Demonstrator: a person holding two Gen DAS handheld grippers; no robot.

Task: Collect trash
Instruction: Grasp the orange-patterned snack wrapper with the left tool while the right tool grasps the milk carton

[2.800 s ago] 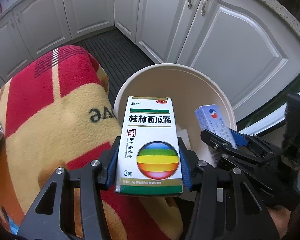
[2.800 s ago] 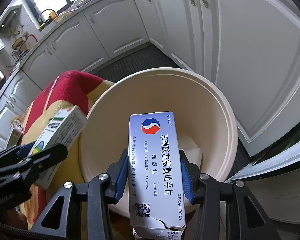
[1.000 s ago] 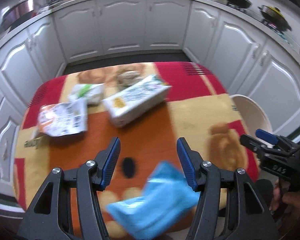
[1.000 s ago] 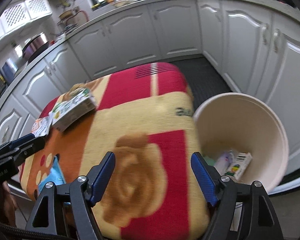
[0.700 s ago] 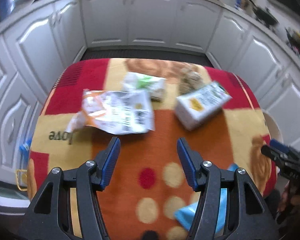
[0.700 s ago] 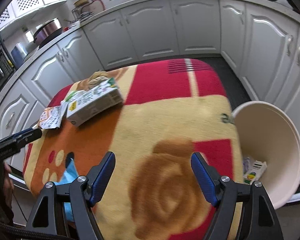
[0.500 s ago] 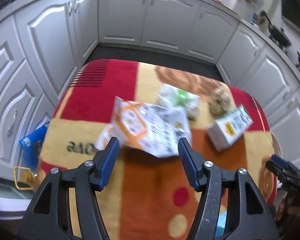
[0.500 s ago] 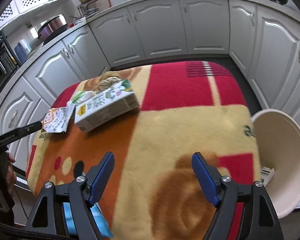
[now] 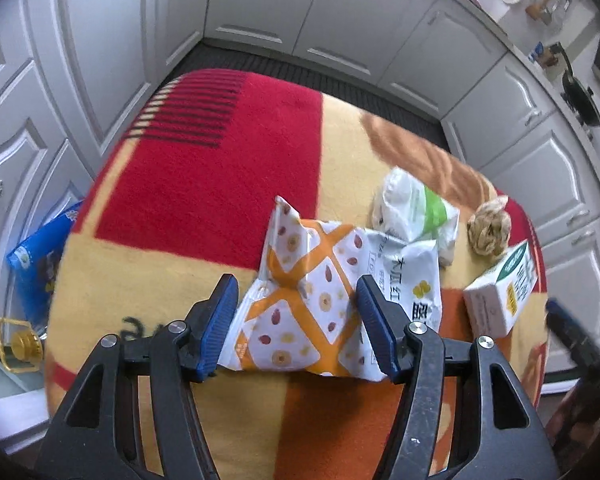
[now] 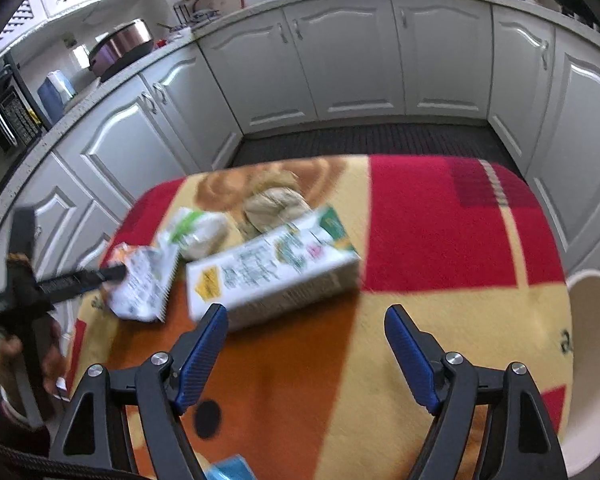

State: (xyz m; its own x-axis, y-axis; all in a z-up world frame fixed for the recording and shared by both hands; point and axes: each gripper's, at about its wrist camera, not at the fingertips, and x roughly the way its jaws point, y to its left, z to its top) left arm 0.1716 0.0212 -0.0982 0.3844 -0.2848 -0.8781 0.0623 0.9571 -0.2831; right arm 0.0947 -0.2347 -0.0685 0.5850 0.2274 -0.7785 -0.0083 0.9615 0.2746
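Orange-patterned snack bag (image 9: 300, 304) lies between the left tool's (image 9: 296, 320) open jaws.

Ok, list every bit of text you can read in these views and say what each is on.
"木瓜红", then a cut-off "盛": on the crumpled orange-and-white foil snack bag, read with some doubt.
Red-and-yellow fleece blanket: only stray black letters show, no whole word.
White-and-green cardboard carton: print too blurred to read in either view.
White-and-green plastic pouch: nothing legible.
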